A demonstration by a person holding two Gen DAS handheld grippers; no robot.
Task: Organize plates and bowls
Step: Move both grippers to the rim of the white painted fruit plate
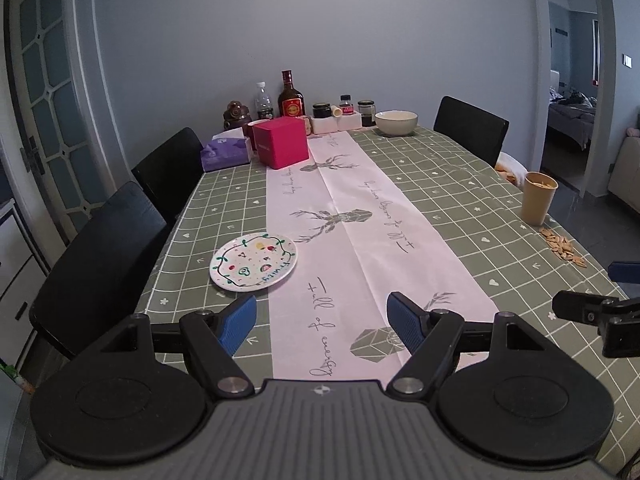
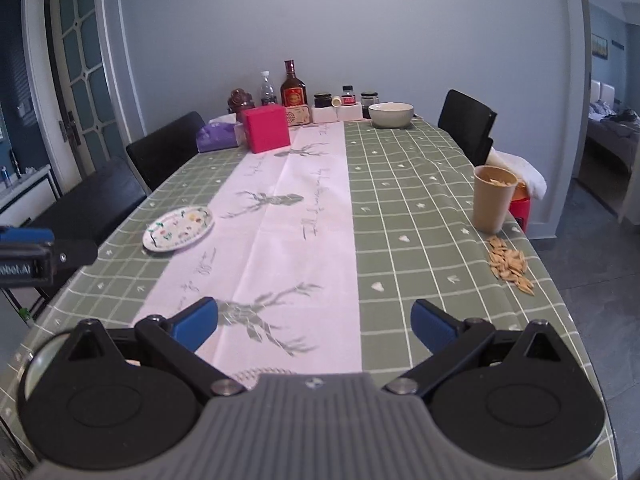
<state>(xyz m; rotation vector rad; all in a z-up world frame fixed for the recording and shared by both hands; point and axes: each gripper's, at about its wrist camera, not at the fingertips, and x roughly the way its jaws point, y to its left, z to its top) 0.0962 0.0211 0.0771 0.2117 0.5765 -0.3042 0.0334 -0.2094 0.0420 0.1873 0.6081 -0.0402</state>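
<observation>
The left tool [image 1: 322, 322] is wide open with nothing between its blue fingers [image 1: 239, 320], and it sits low over the near end of the table [image 1: 440, 184]. The right tool [image 2: 314, 322] is wide open and holds nothing too. The painted plate [image 1: 253, 261] lies flat on the green checked cloth, near the left edge and just past the left tool. The white bowl [image 1: 396, 122] stands far off at the back, beside some jars [image 1: 366, 112] that are too small to read. A tan cup [image 2: 494, 198] stands near the right edge with a pile of seeds [image 2: 510, 266] beside it. Behind the cup something red [image 2: 521, 210] is mostly hidden. Just below the right tool, a patterned thing is cut off, so I cannot tell what it is.
</observation>
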